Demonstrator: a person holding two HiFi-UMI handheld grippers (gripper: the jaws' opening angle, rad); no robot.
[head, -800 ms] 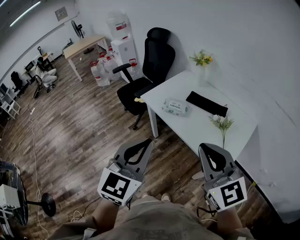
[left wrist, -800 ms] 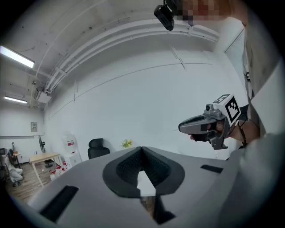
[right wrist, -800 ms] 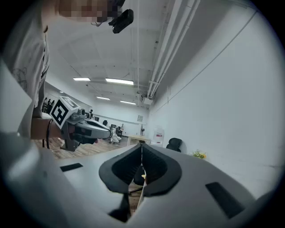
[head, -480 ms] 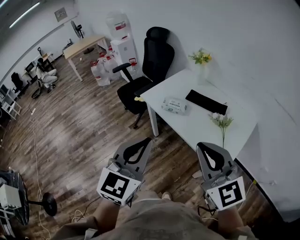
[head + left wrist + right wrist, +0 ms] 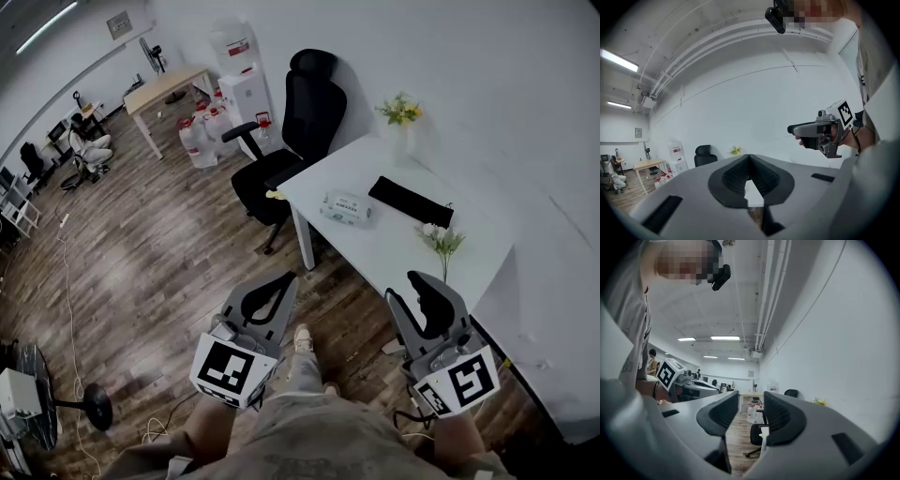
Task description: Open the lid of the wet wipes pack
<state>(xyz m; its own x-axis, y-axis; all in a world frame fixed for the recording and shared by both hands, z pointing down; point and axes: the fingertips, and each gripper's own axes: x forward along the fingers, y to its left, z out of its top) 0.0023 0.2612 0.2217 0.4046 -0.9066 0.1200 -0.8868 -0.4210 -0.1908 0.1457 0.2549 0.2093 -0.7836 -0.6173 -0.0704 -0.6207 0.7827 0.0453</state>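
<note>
The wet wipes pack (image 5: 345, 206), pale with a flat lid on top, lies near the left end of the white table (image 5: 394, 258). Both grippers are held low in front of the person, well short of the table and the pack. My left gripper (image 5: 289, 278) is shut with its tips touching and nothing between them (image 5: 749, 158). My right gripper (image 5: 410, 284) is turned on its side. Its jaws stand apart with only the room showing in the gap (image 5: 751, 394). From the left gripper view, the right gripper (image 5: 806, 129) appears level in a hand.
A black pouch (image 5: 411, 203), a vase of yellow flowers (image 5: 401, 117) and a white flower stem (image 5: 441, 242) share the table. A black office chair (image 5: 291, 131) stands at its left end. A water dispenser (image 5: 246, 84) and bottles (image 5: 202, 131) are behind. A fan base (image 5: 94, 408) and cables lie at lower left.
The person has stepped nearer the table, and a foot now shows between the grippers. The right gripper has rolled onto its side and its jaws now show apart. The left gripper stays shut.
</note>
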